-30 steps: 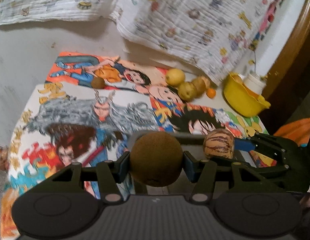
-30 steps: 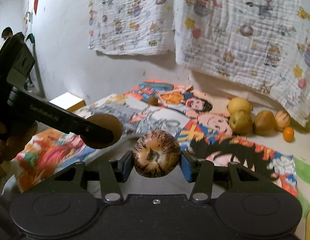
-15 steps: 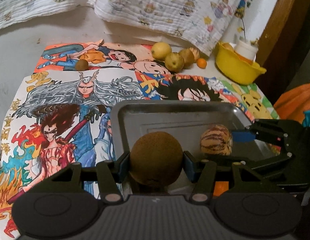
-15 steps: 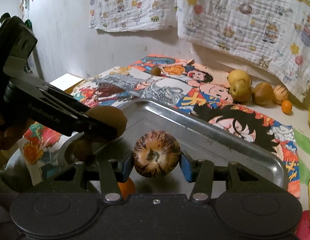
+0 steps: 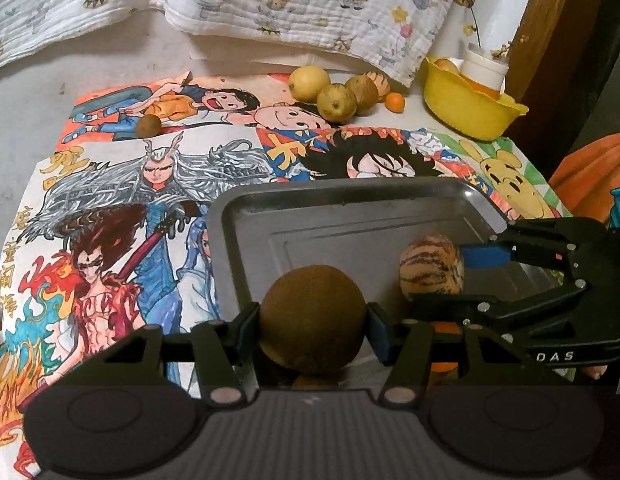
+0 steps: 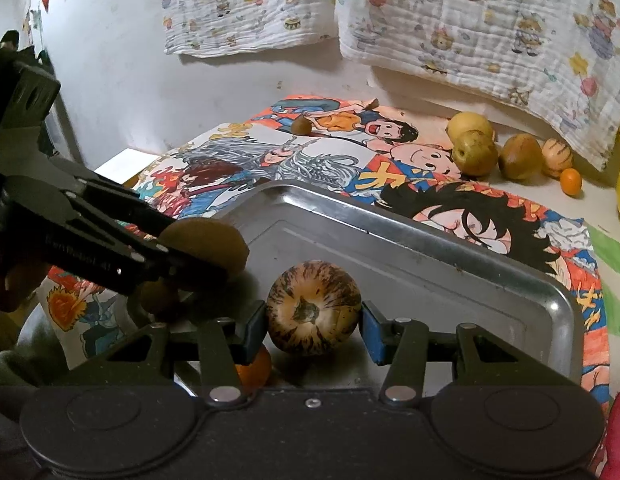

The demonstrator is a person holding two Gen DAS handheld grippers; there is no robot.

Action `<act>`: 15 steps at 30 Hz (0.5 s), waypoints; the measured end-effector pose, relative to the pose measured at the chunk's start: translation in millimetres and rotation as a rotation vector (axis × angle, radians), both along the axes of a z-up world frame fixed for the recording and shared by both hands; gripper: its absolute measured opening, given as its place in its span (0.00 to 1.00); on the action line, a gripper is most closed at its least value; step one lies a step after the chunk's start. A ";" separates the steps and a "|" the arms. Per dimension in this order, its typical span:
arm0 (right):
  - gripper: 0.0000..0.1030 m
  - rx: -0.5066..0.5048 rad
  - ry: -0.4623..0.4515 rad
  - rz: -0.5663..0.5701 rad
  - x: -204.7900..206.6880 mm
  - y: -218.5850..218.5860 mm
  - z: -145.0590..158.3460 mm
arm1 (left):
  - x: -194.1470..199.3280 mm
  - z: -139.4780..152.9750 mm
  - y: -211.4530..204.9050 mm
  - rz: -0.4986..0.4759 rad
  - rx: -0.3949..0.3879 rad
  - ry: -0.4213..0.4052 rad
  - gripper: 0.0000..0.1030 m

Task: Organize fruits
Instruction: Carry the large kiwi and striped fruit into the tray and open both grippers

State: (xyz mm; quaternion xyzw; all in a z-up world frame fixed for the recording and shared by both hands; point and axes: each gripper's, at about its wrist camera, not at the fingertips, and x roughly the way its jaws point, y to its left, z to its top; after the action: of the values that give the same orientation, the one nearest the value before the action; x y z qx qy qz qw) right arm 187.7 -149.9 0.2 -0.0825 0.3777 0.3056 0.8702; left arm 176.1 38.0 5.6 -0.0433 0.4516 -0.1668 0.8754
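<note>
Over the near end of the metal tray (image 5: 238, 216): left gripper (image 5: 312, 322), jaws clenched on a round brown fruit (image 5: 312, 318); beside it to the right, right gripper (image 6: 313, 320), jaws clenched on a striped tan fruit (image 6: 313, 307). Both fruits are held just above the tray floor; whether either touches it cannot be told. A second ago only a sliver of tray edge showed behind the grippers; now its whole basin lies under them, both tools having tipped downward over it, grips unchanged. In the tray, near edge: an orange fruit (image 6: 252, 368), partly hidden. Far right, on the cartoon-print cloth (image 5: 110, 208): a cluster of yellow-green fruits (image 5: 336, 102) and a small orange (image 5: 395, 102); yellow bowl (image 5: 466, 112) beyond. Far left: one small brown fruit (image 5: 148, 125), unmoved.
</note>
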 end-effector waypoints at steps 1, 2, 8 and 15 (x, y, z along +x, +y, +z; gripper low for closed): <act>0.50 0.003 0.005 -0.004 0.6 -0.5 -0.4 | -0.1 0.0 -0.7 0.000 0.004 0.000 0.59; 0.50 0.006 0.009 -0.008 1.2 -0.9 -0.9 | 0.0 0.1 -1.1 0.000 0.005 0.001 0.59; 0.51 0.016 0.036 -0.020 5.0 -2.1 -0.9 | 0.7 0.8 -2.4 -0.001 0.011 0.012 0.61; 0.59 0.040 0.042 -0.028 0.3 -7.9 3.6 | -6.9 10.5 -1.4 0.011 0.028 -0.005 0.75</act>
State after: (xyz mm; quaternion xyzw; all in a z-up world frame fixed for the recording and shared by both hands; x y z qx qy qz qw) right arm 188.0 -157.8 3.9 -0.0532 0.3908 0.3023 0.8678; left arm 169.2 36.6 16.1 -0.0328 0.4514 -0.1559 0.8780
